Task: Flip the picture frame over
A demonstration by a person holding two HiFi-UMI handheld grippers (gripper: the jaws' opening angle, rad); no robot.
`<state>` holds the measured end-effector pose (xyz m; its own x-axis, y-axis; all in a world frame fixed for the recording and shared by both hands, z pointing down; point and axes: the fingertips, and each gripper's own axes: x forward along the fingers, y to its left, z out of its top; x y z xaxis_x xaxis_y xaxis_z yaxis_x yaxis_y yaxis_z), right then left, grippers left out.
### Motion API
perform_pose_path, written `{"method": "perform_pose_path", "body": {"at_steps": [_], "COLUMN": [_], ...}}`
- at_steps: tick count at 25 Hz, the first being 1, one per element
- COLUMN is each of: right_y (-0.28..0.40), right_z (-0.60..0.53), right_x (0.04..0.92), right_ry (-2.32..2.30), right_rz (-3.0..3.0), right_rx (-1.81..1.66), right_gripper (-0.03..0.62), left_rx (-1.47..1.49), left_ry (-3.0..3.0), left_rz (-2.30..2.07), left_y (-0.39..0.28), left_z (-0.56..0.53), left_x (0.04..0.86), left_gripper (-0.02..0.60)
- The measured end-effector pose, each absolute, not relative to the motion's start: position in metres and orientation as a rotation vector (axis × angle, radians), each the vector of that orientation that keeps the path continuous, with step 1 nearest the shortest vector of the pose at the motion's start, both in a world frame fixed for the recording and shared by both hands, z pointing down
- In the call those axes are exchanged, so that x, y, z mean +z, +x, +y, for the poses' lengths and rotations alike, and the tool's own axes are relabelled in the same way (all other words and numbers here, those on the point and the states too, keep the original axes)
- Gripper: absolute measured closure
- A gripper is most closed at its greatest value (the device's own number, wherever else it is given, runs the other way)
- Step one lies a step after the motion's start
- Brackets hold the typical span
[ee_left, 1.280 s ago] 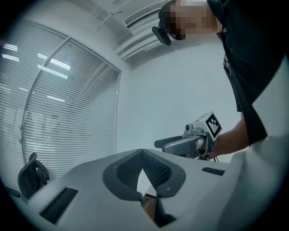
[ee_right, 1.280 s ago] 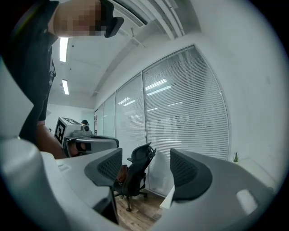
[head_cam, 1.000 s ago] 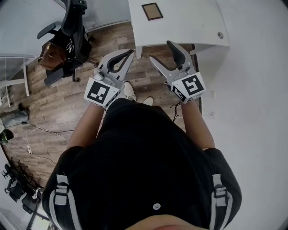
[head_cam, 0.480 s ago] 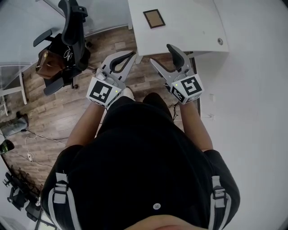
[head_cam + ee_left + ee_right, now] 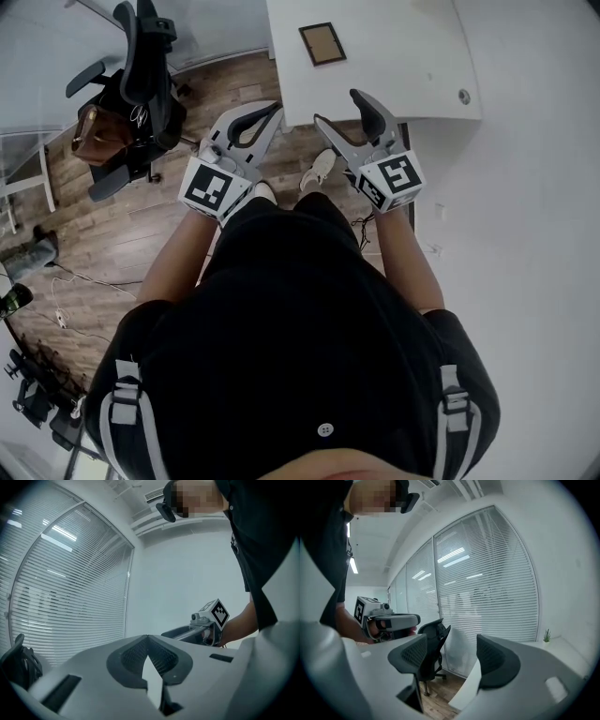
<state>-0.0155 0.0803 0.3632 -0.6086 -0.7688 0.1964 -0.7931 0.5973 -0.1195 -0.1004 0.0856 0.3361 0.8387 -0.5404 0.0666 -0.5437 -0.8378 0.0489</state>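
Head view shows the frame (image 5: pixel 322 43) lying flat on the white worktop (image 5: pixel 403 66) near its left edge, brown panel up inside a dark border; whether that is its front or its back cannot be told. Both tongs are held over the wooden floor (image 5: pixel 112 234), short of the worktop's near edge and well apart from the frame. The left tongs (image 5: pixel 267 114) are closed, pads meeting at the tips with nothing between them. The right tongs (image 5: pixel 338 107) stand open and empty. A black chair (image 5: pixel 141 66) stands off to the left. By my reading the flip has not begun: nothing touches the frame, so the reach, the grasp, the turn and the setting down all remain.
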Motion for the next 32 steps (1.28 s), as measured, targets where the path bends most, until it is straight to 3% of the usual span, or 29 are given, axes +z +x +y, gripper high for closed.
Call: {"method": "perform_pose_path", "body": {"at_steps": [17, 32], "right_y": [0.076, 0.08], "right_z": [-0.042, -0.1], "right_x": [0.37, 0.429], "right_ry": [1.156, 1.093], "right_rz": [-2.758, -2.686], "right_rx": [0.333, 0.455], "right_gripper": [0.267, 0.267], "left_rx": [0.147, 0.107], "left_ry": [2.867, 2.856], "left_rz": [-1.153, -1.259], "left_y": [-0.014, 0.007], "left_z": [-0.026, -0.086], "left_x": [0.334, 0.348], "left_gripper": [0.574, 0.574]}}
